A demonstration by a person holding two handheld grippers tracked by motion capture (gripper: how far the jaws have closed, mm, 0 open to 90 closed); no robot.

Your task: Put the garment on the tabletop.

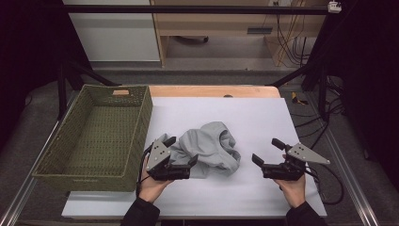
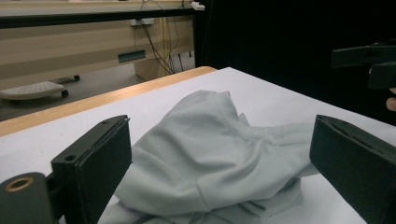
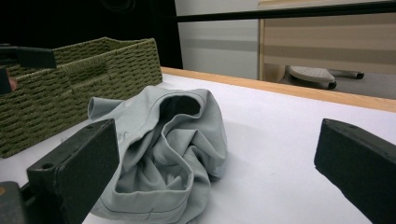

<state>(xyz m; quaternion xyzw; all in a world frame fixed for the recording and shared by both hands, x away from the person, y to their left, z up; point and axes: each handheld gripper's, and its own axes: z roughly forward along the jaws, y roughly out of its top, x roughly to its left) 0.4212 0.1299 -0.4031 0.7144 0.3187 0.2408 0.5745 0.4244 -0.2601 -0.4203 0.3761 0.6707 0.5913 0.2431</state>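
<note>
- Leftmost, an empty green woven basket (image 1: 96, 136) sits along the white table's (image 1: 263, 117) edge.
- Just beside it, the left gripper (image 1: 181, 153), jaws spread and holding nothing, brackets the near-left edge of a crumpled grey garment (image 1: 209, 148) at mid-table.
- Soft and light, the cloth should pinch best at a raised fold.
- Bare tabletop separates it from the right gripper (image 1: 268, 150), likewise unclenched and empty.

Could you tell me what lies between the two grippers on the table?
The crumpled grey garment, close to the left gripper; bare white tabletop separates it from the right gripper in the high view.
</note>
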